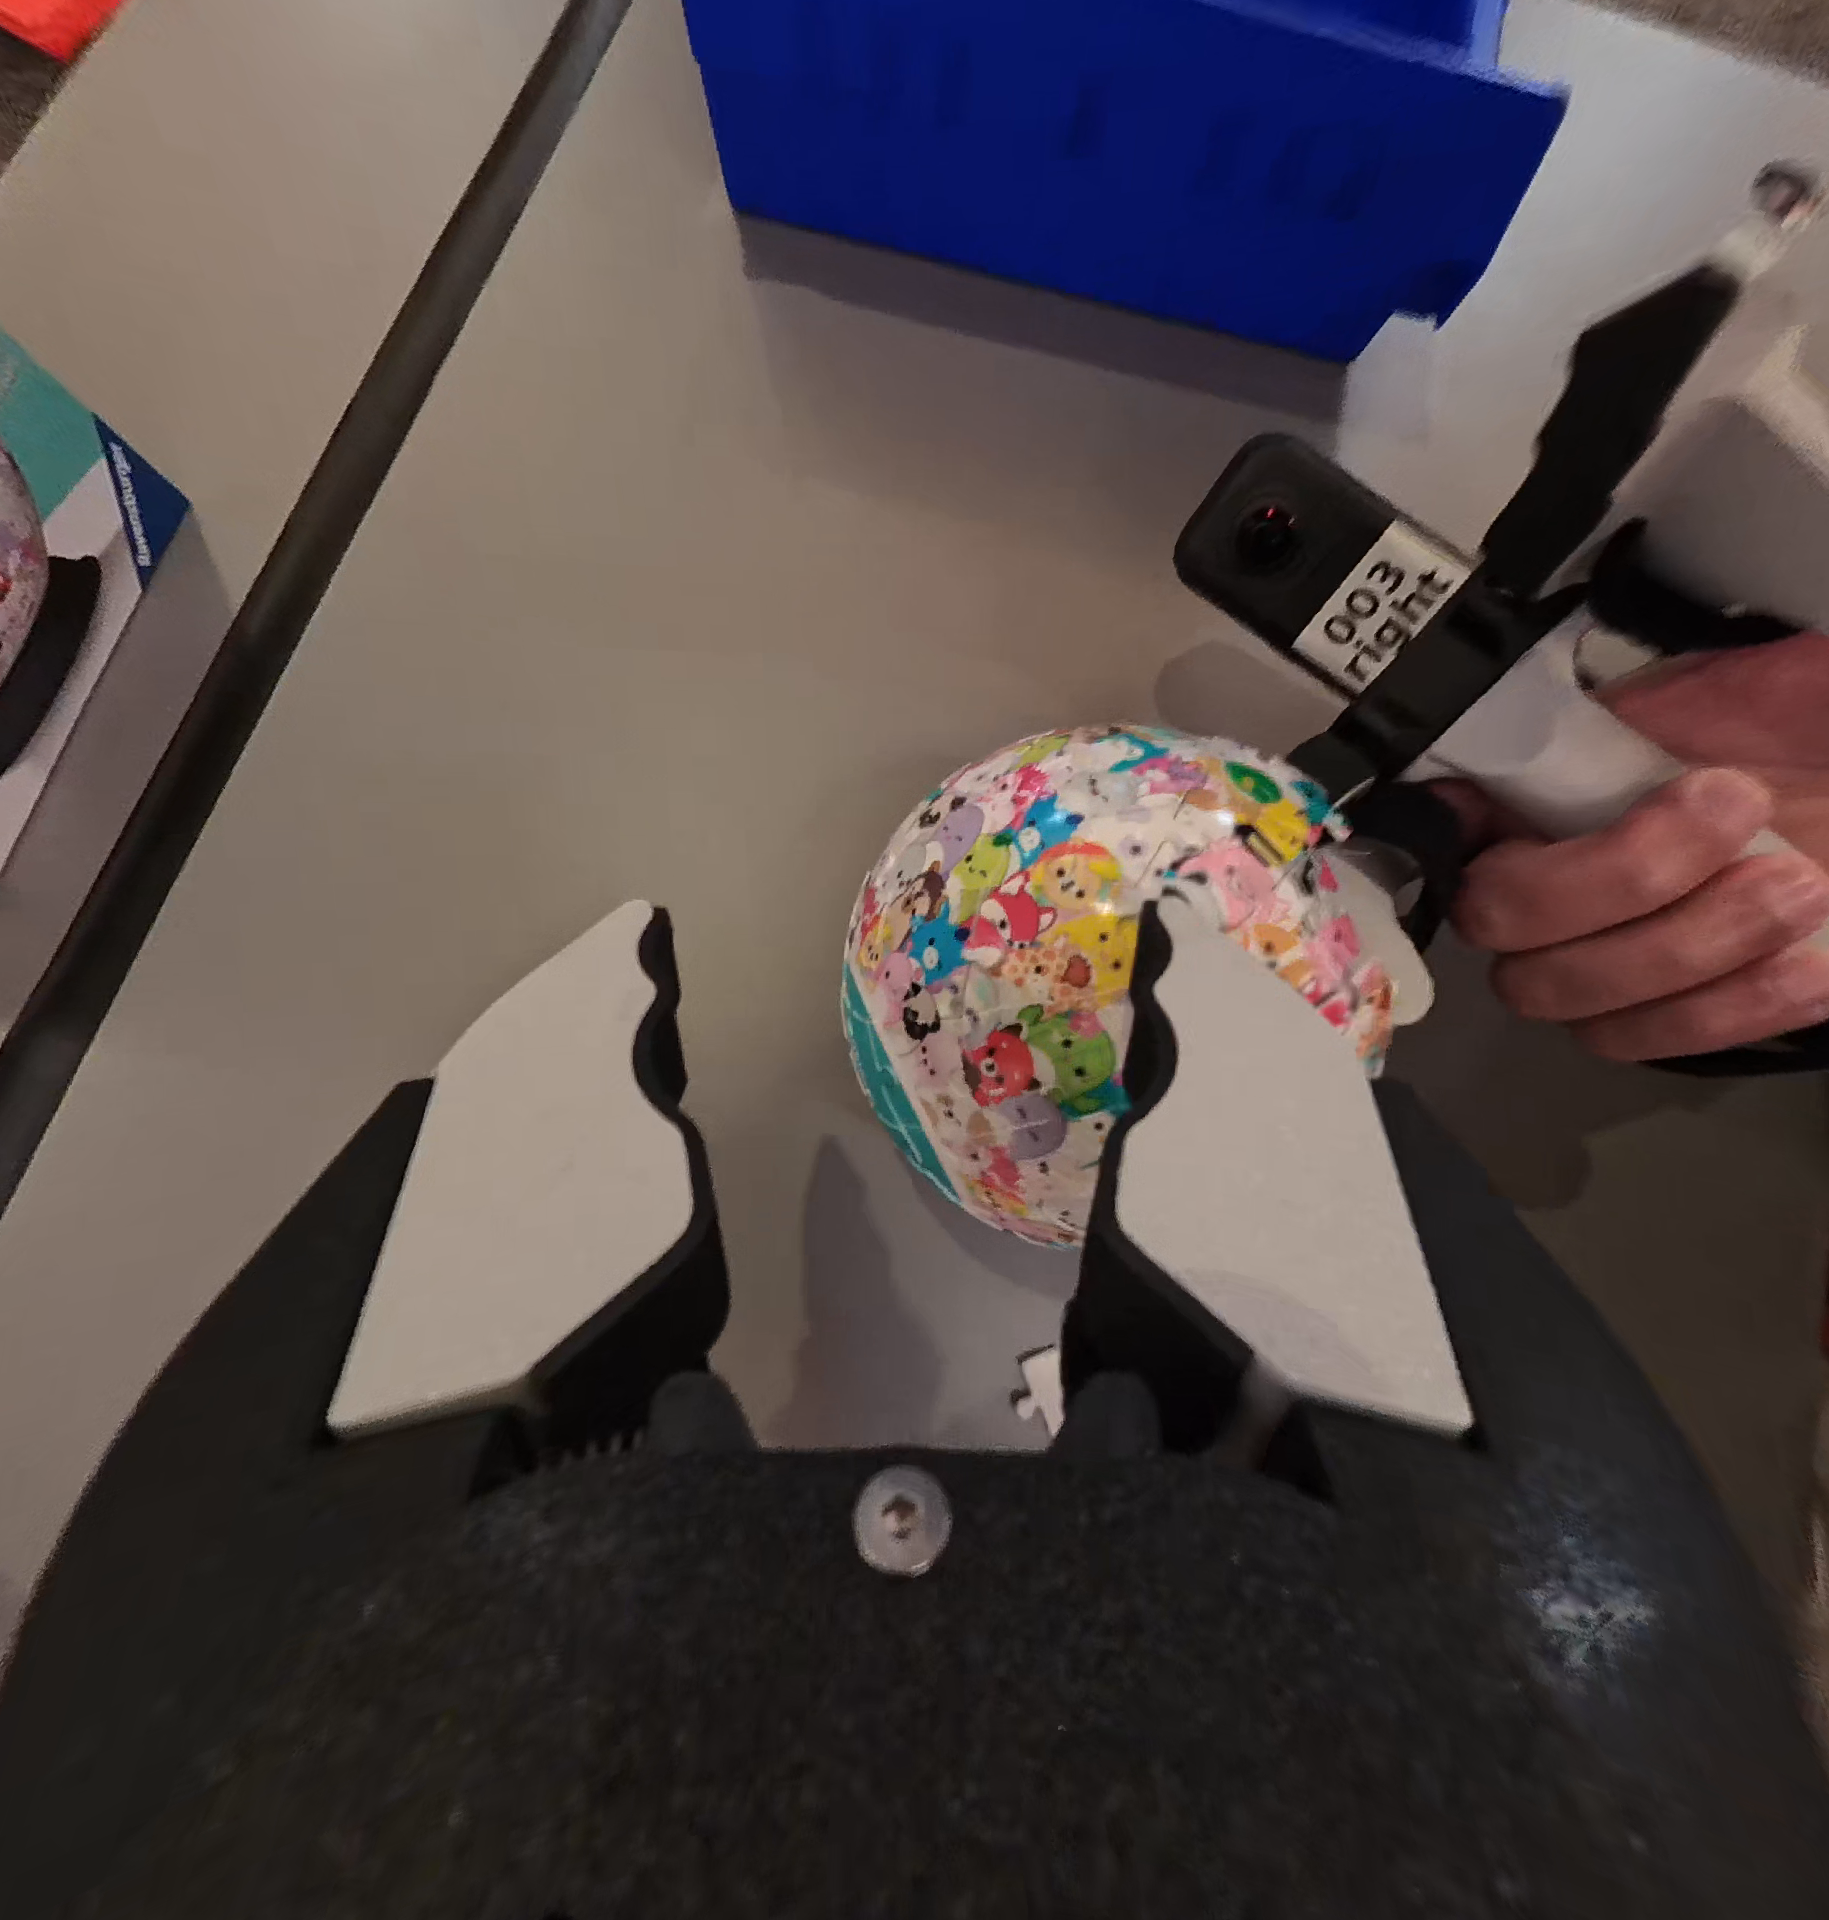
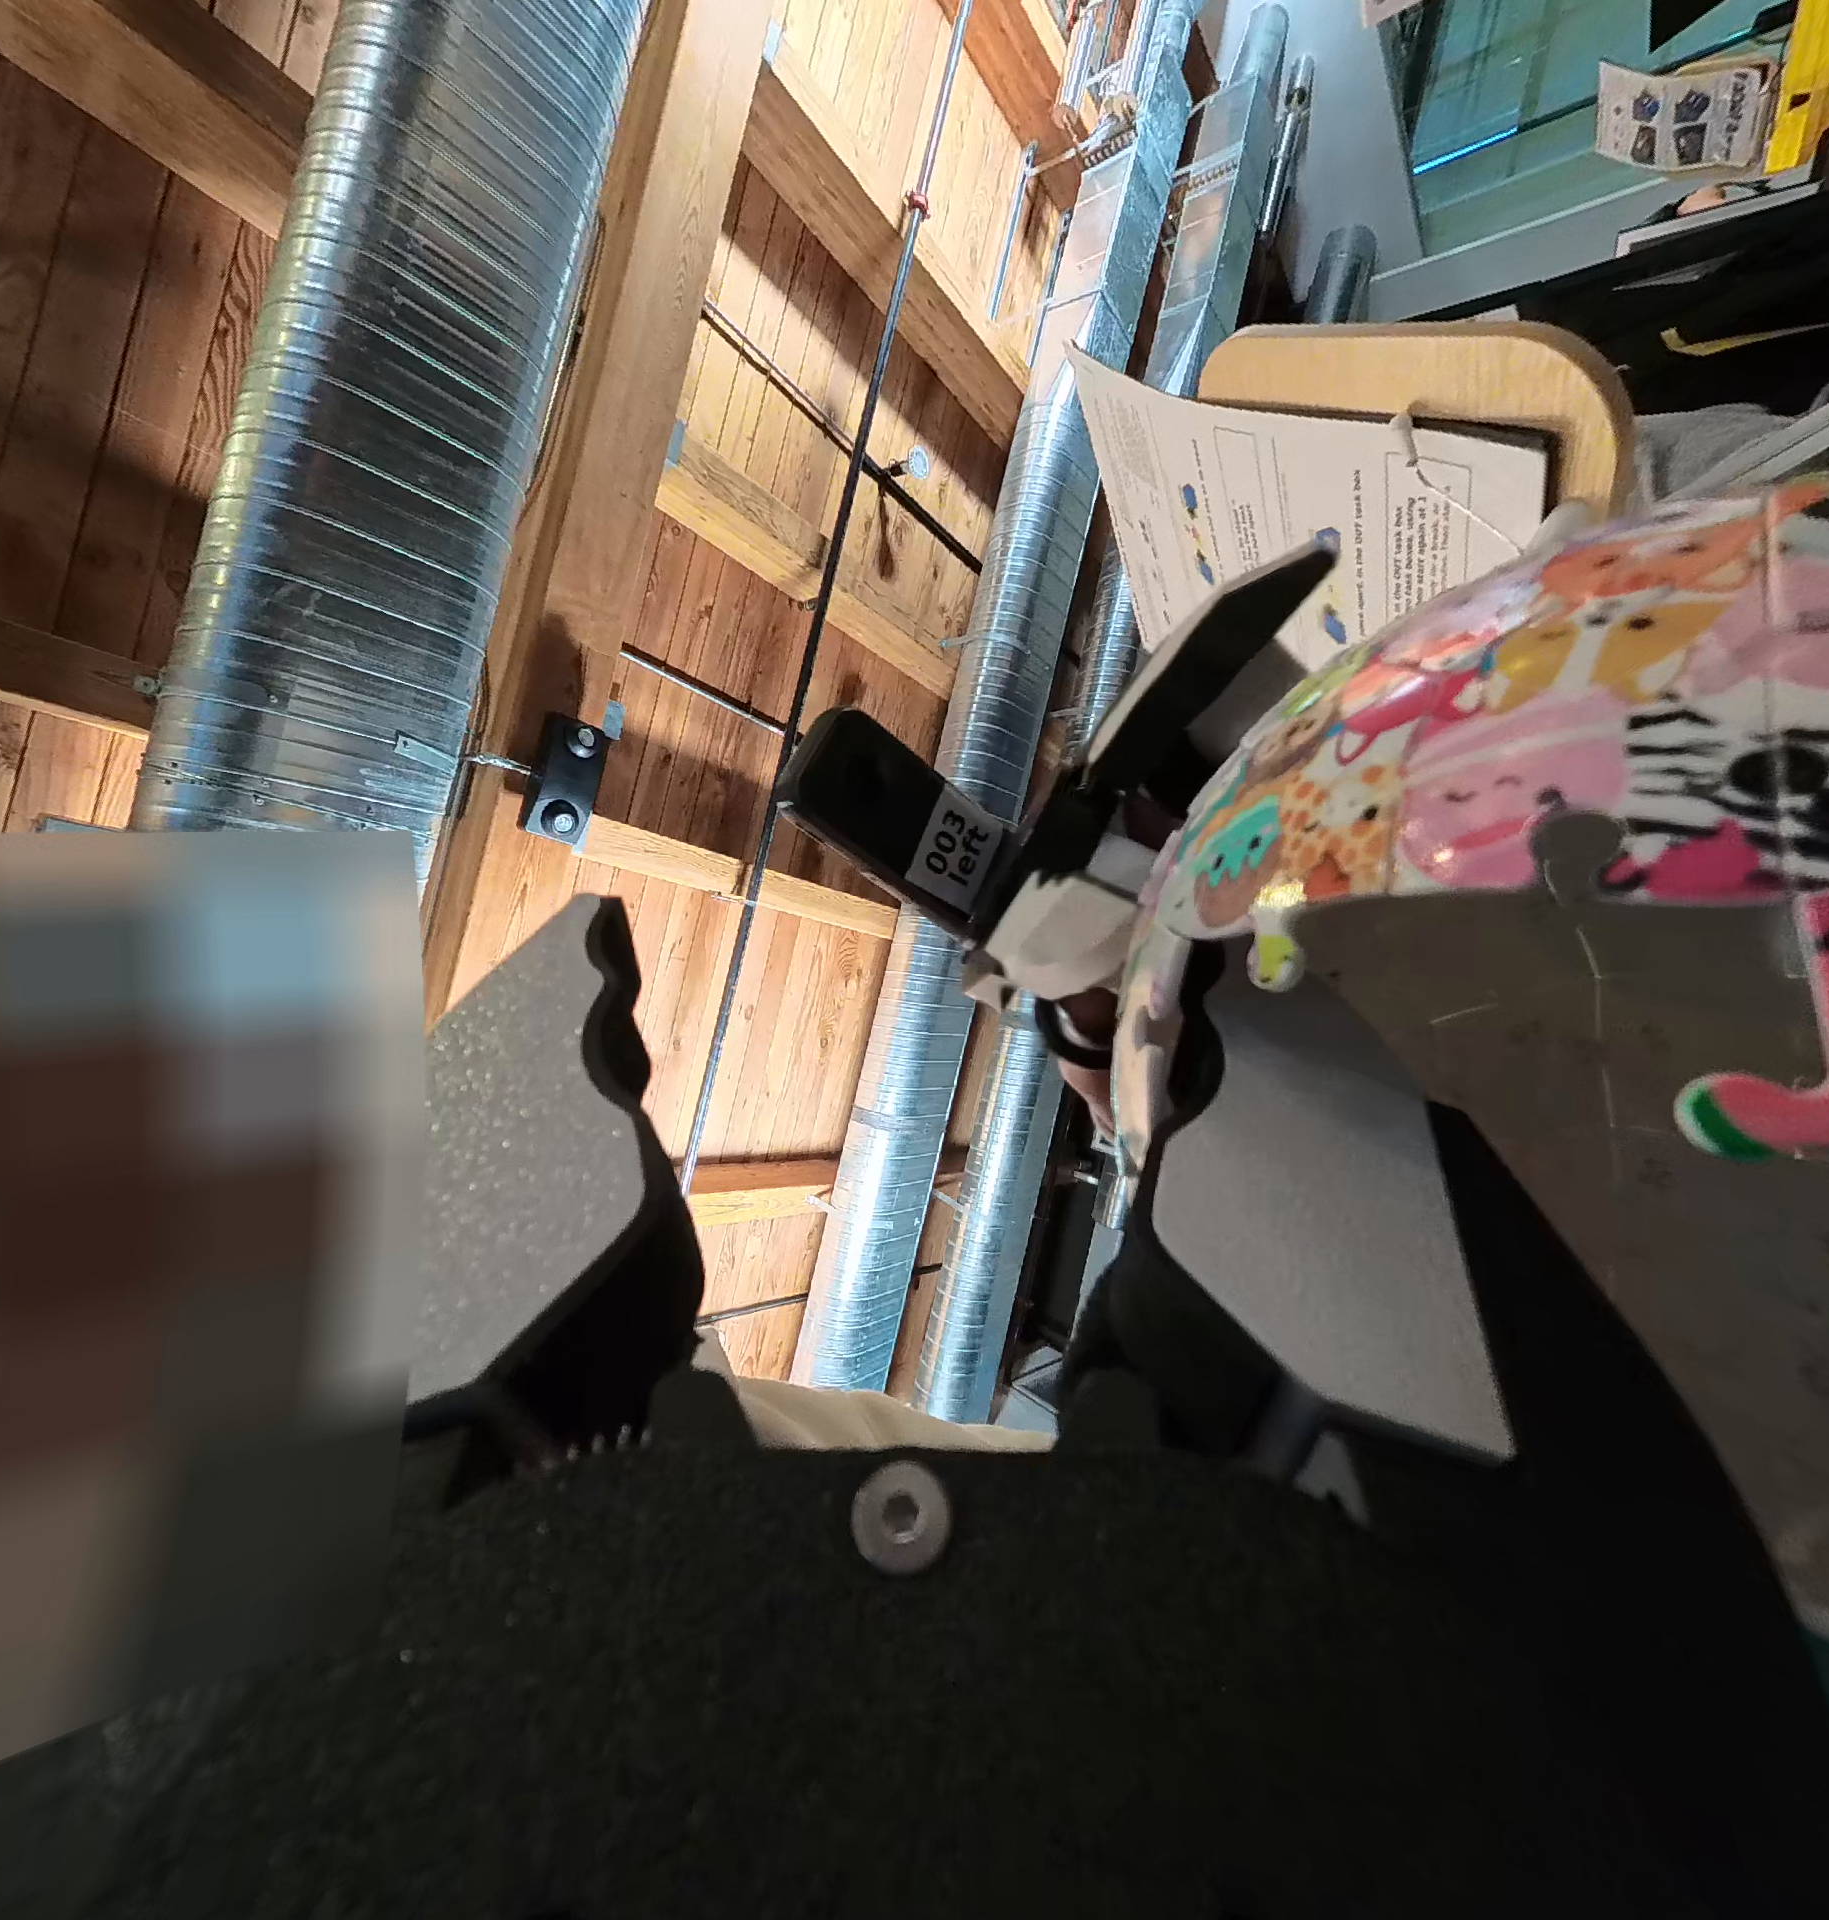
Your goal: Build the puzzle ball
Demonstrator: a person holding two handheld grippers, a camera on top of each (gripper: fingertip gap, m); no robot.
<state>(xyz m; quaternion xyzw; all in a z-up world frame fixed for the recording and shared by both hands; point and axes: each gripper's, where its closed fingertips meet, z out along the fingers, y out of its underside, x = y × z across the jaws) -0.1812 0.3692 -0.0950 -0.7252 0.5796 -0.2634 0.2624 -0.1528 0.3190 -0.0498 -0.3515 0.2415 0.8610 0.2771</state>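
Teal-and-white cardboard, the puzzle's retail box (image 1: 27,582), lies at your far left on a neighbouring grey table; it carries a picture of the finished ball and a blue corner band with a brand name. Your left gripper (image 1: 905,925) has its grey, black-edged fingers spread wide and holding nothing. The multicoloured cartoon-animal puzzle ball (image 1: 1045,966) sits just right of that gap, partly hidden behind the right-hand finger (image 1: 1263,1174); you cannot tell whether they touch. A large blue plastic bin (image 1: 1118,156) stands behind on the pale grey tabletop (image 1: 619,644). At the right, your right gripper (image 2: 905,925) meets the ball's far side, its camera bearing a white printed label. From its own view the fingers stand apart, empty between, the ball's open shell (image 2: 1575,997) against the right finger.
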